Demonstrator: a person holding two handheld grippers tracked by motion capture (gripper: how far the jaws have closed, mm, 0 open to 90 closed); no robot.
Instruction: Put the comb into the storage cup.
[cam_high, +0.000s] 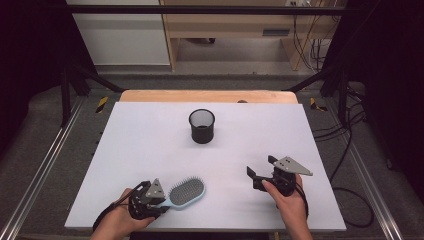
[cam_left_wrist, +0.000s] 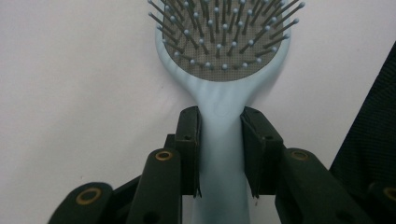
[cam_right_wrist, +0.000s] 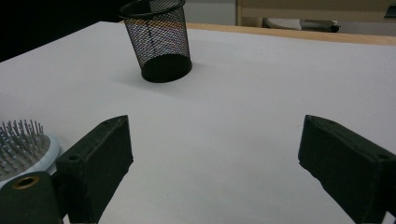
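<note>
White table (cam_high: 150, 140) is carrying a hairbrush (cam_high: 186, 193) and a mesh cup (cam_high: 202, 126).

Left gripper (cam_left_wrist: 220, 140) is clamping the brush's pale blue handle, both pads pressing its sides, as the brush is lying bristles-up on the table, well in front of the cup toward the person. Right gripper (cam_high: 261, 169) is hovering with jaws spread wide and nothing between them, to the right of the brush.

We see the light-blue plastic paddle hairbrush (cam_high: 186, 193) lying bristles-up on the white table (cam_high: 150, 140), near its front left edge. The black wire-mesh cup (cam_high: 202, 126) stands upright behind it, well apart, mid-table.
</note>
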